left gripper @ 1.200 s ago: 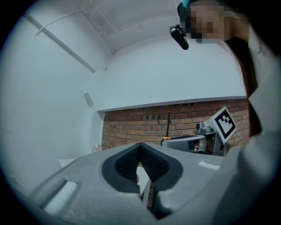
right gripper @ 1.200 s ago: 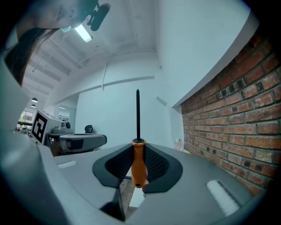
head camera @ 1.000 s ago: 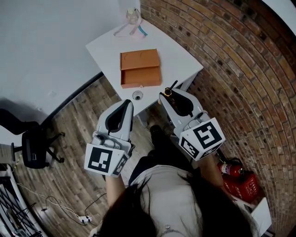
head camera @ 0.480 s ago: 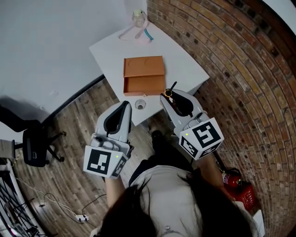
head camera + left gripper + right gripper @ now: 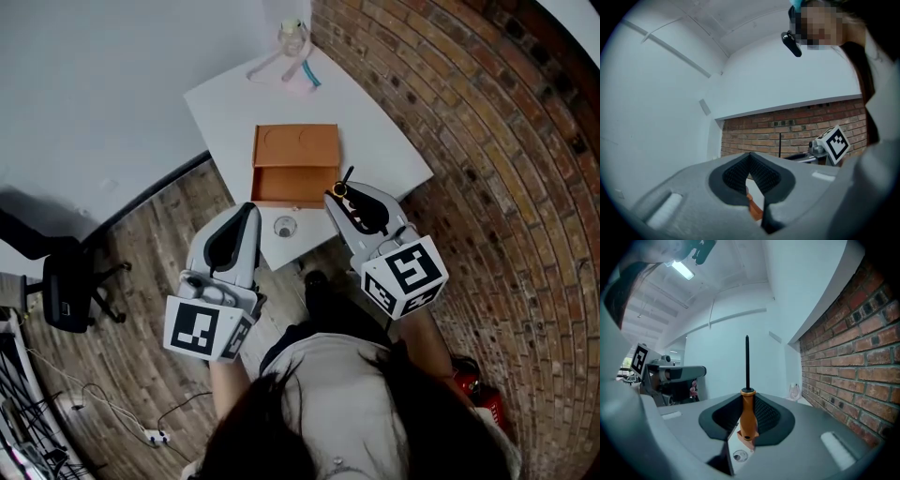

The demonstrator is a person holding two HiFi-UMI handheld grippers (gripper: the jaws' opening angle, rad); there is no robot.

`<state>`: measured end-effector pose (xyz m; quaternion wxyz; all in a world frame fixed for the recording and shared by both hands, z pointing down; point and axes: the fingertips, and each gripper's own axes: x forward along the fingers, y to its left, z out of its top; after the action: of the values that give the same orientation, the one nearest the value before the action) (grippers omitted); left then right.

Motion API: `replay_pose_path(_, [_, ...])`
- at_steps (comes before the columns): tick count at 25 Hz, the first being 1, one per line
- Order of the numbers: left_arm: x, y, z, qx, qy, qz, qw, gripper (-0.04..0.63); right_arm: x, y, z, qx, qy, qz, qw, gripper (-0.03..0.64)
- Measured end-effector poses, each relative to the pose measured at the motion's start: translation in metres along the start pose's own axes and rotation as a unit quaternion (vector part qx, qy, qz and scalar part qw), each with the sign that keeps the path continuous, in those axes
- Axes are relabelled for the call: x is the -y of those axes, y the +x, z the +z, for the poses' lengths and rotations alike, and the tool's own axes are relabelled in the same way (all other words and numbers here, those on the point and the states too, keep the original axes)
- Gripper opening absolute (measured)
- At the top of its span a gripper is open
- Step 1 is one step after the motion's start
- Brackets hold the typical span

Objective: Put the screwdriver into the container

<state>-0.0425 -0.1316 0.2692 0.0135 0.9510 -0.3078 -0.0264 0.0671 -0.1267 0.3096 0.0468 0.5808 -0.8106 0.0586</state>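
The screwdriver [image 5: 748, 418] has an orange handle and a thin black shaft that points straight out past the fingertips. My right gripper [image 5: 747, 397] is shut on its handle. In the head view the right gripper [image 5: 339, 194] hovers with the screwdriver [image 5: 346, 178] just off the near right corner of the orange container [image 5: 295, 145], an open box on the white table [image 5: 375, 131]. My left gripper [image 5: 248, 211] hangs near the container's near left corner, shut with nothing in it. Through the left gripper [image 5: 750, 157] a sliver of the container [image 5: 753, 208] shows.
A small round cap [image 5: 285, 226] lies at the table's near edge between the grippers. A clear bottle [image 5: 293, 36] and pink and teal items [image 5: 291, 73] sit at the far end. A brick wall [image 5: 497, 187] runs along the right; an office chair [image 5: 70, 291] stands at the left.
The table and container have drawn nearer to both grippers in the head view. The right gripper still holds the screwdriver, and the red fire extinguisher has slipped almost out of view.
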Motion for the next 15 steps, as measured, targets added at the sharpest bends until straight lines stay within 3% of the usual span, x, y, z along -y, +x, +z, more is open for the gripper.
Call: replay_pose_path(15, [-0.035, 0.038, -0.005, -0.008, 0.005, 0.032, 0.9995, 0.002, 0.040, 0.053, -0.033, -0.047, -0.005, 0.027, 0.999, 0.083])
